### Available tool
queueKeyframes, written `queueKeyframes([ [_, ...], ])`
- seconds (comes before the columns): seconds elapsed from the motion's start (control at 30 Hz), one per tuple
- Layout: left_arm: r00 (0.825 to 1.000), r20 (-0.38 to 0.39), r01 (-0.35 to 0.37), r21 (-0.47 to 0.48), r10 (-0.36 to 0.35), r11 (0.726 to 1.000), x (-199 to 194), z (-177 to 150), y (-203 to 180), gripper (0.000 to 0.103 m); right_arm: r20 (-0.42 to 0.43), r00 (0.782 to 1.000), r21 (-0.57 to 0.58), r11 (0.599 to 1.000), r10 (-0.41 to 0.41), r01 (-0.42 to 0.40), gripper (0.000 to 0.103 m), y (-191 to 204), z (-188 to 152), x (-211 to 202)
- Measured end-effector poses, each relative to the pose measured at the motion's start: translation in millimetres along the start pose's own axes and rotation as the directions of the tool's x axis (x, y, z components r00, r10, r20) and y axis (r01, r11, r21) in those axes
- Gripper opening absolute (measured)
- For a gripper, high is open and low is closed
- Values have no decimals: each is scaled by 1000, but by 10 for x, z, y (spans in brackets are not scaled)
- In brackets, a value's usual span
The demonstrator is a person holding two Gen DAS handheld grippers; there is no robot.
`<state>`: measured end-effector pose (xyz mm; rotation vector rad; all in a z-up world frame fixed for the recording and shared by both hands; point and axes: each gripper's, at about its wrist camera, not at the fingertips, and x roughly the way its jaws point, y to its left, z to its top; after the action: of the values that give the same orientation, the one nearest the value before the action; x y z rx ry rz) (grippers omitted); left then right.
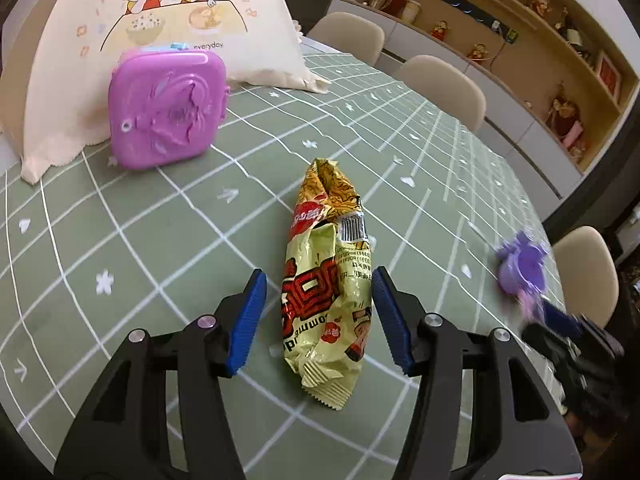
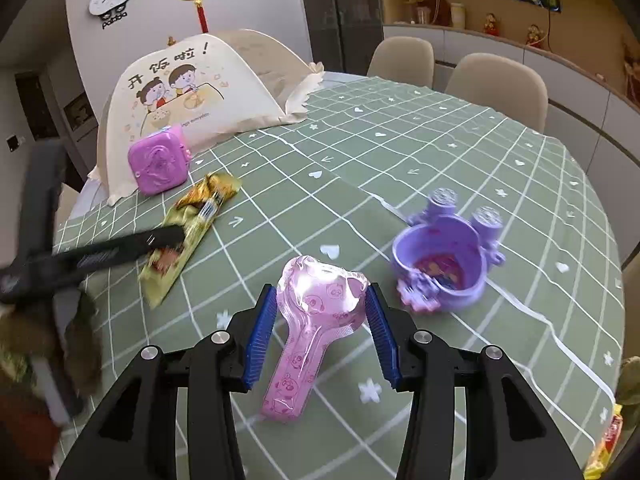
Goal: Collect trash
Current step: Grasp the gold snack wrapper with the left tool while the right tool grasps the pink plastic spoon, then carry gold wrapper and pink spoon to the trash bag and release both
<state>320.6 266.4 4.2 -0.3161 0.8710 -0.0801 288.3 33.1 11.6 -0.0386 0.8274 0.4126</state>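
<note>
A crumpled yellow snack wrapper [image 1: 328, 292] is seen lying flat on the green checked surface [image 1: 168, 216], toward its middle, between the parted jaws of the left gripper [image 1: 320, 312]; no pad is seen touching it. A pink spoon-shaped plastic packet [image 2: 316, 320] lies between the jaws of the right gripper [image 2: 322, 328], whose pads stand just beside its wide end; contact cannot be told.
</note>
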Motion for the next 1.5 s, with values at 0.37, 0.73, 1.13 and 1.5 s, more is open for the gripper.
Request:
queueKeyframes([
  [0.37, 995, 103, -28, 114, 16, 993, -428, -209, -425, 25, 44, 999, -31, 999, -16, 18, 44, -191, -279, -352],
  [0.73, 982, 174, 31, 256, -77, 966, -921, -571, -1422, 25, 164, 983, -30, 996, -79, 85, 44, -594, -450, -1035],
  [1.13, 974, 68, 166, 428, -215, 888, -827, -1157, -2788, 25, 222, 945, 113, 969, -239, 219, 44, -1654, -971, -1801],
  [1.5, 957, -94, 283, 535, -276, 796, -371, -1738, -3941, 26, 183, 899, 281, 897, -399, 341, 44, -2692, -1599, -2306],
])
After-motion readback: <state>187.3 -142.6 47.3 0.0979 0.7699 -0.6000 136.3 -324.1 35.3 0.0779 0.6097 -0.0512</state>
